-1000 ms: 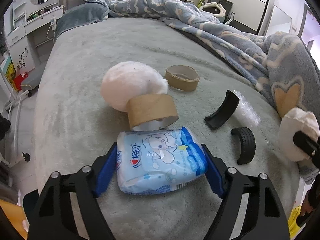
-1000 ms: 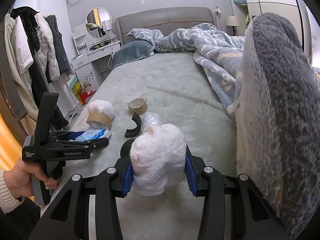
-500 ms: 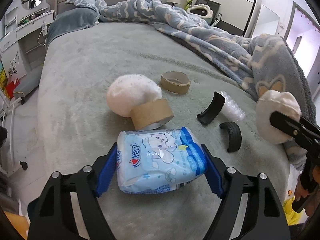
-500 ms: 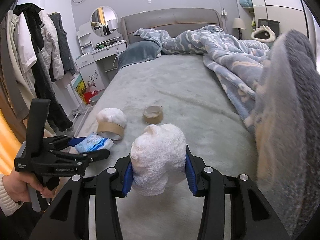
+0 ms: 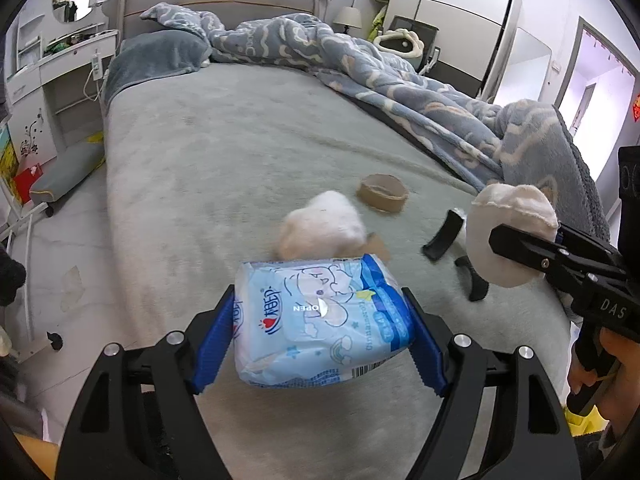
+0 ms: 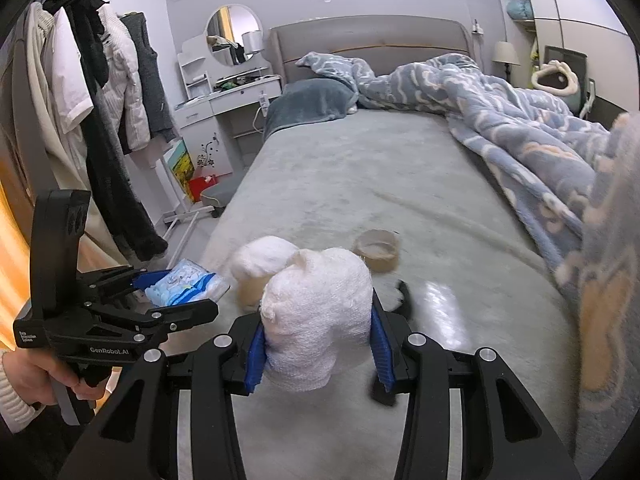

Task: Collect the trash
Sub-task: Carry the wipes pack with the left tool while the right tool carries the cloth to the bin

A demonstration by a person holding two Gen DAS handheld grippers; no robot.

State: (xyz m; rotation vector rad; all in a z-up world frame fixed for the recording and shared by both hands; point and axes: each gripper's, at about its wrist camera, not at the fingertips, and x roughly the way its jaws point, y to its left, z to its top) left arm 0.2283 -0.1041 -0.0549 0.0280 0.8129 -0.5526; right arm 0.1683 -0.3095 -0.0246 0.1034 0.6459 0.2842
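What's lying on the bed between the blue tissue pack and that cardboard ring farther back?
A fluffy white ball, seen in the left wrist view, sits between the tissue pack and the cardboard ring.

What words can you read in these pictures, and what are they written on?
"OPEN": flap sticker on the blue tissue pack.
"Cinnamoroll": side of the same pack.
"GenRobot.AI": left gripper.
"DAS": right gripper; the rest is cut off.
Too small or blurred: the pack's brand characters and barcode, and the small label on the left gripper.
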